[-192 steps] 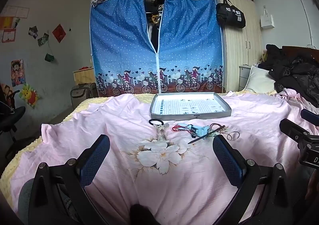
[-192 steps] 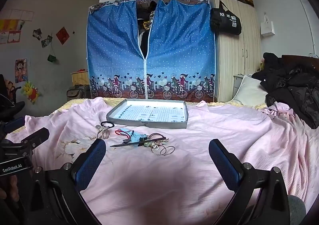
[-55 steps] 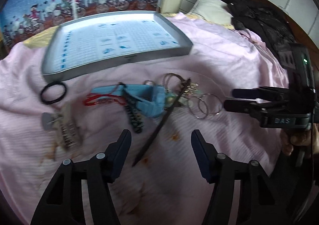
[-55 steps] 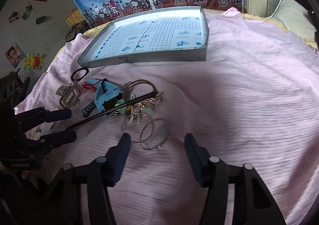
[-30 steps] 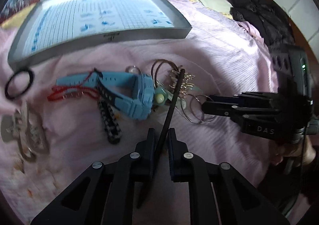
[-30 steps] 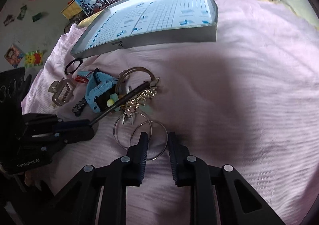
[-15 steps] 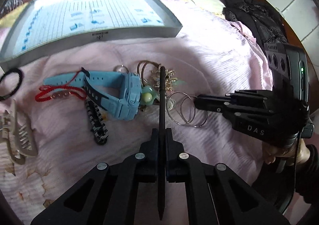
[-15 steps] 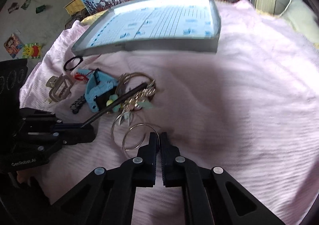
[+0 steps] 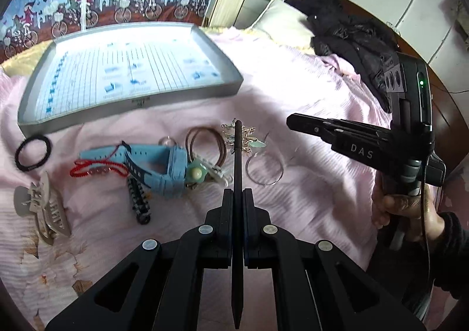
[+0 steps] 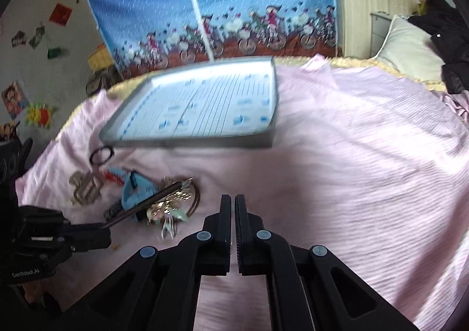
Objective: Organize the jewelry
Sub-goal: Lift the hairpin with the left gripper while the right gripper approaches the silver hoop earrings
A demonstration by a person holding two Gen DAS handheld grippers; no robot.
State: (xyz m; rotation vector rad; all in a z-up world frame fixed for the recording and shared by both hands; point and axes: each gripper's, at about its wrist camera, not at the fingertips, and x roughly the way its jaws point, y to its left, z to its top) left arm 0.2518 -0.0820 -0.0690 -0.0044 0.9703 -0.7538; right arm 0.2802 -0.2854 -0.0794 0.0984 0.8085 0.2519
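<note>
My left gripper (image 9: 237, 192) is shut on a long black hair stick (image 9: 238, 155) that points forward over the jewelry pile on the pink bedspread. The pile holds a blue watch (image 9: 158, 167), a red cord bracelet (image 9: 96, 168), brown rings (image 9: 205, 143), a gold charm (image 9: 241, 134) and one silver ring (image 9: 263, 168). My right gripper (image 10: 233, 197) is shut and raised above the bed. A second silver ring (image 9: 294, 152) shows only as a faint blurred arc under its tip (image 9: 290, 120). The grey tray (image 9: 132, 104) lies behind the pile.
A black hair tie (image 9: 32, 153), a beige claw clip (image 9: 47, 208) and a black braided bracelet (image 9: 139, 199) lie left of the pile. A dark coat (image 9: 346, 35) and pillow (image 9: 281, 17) are at the far right. A hand (image 9: 407, 208) holds the right gripper.
Both grippers closed within the last second: the left on the hair stick, the right on a silver ring. The right gripper has since lifted, leaving one ring on the bed.
</note>
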